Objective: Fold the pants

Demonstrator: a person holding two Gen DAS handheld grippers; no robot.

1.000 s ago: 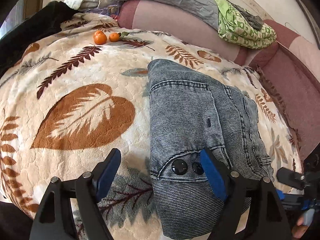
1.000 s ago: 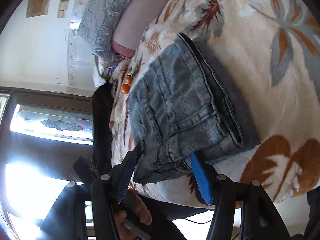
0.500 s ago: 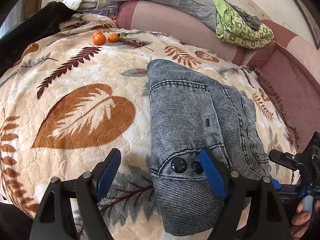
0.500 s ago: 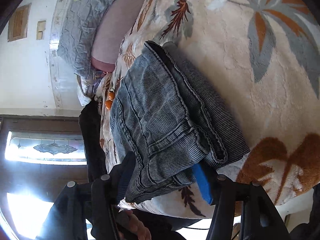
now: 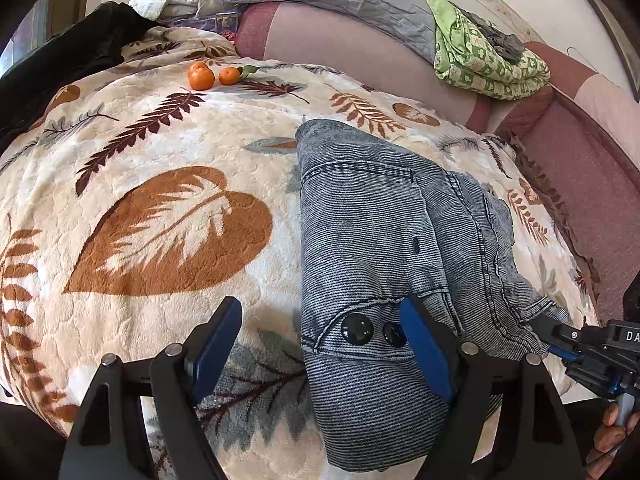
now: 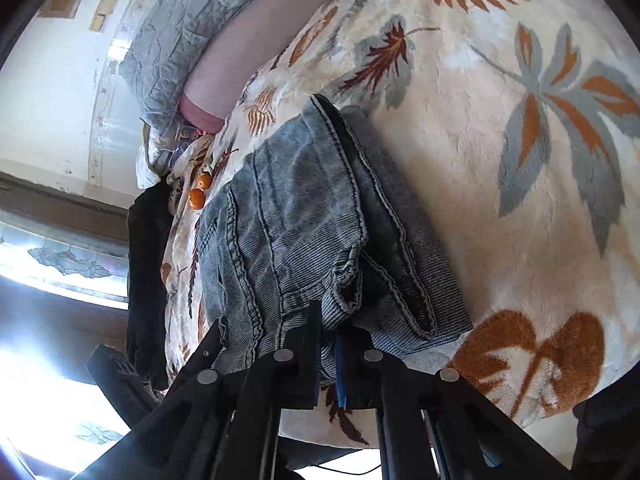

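The denim pants (image 5: 384,248) lay partly folded on the leaf-print blanket (image 5: 152,184) of the bed, filling the centre and lower right of the left wrist view, with the buttoned waistband nearest the camera at the bottom. In the right wrist view they ran from the centre down to the lower middle, several layers stacked with thick seams and a hem edge showing.

The left claw (image 5: 320,352) stood wide and released, one blue pad over bare blanket, the other over the waistband beside the two dark buttons (image 5: 374,330); it gripped nothing. The right claw (image 6: 328,356) had just been closing and was clenched on the near edge of the denim, cloth pinched between its pads.

Judged from the ribbed, bunched weave, the fabric looked soft but fairly heavy and thick, likely to sag and drag rather than slide. A hold on stitched edges, waistband or hem, would probably serve best, since a single layer could peel away from the stack. Two tangerines (image 5: 212,76) sat well apart at upper left.
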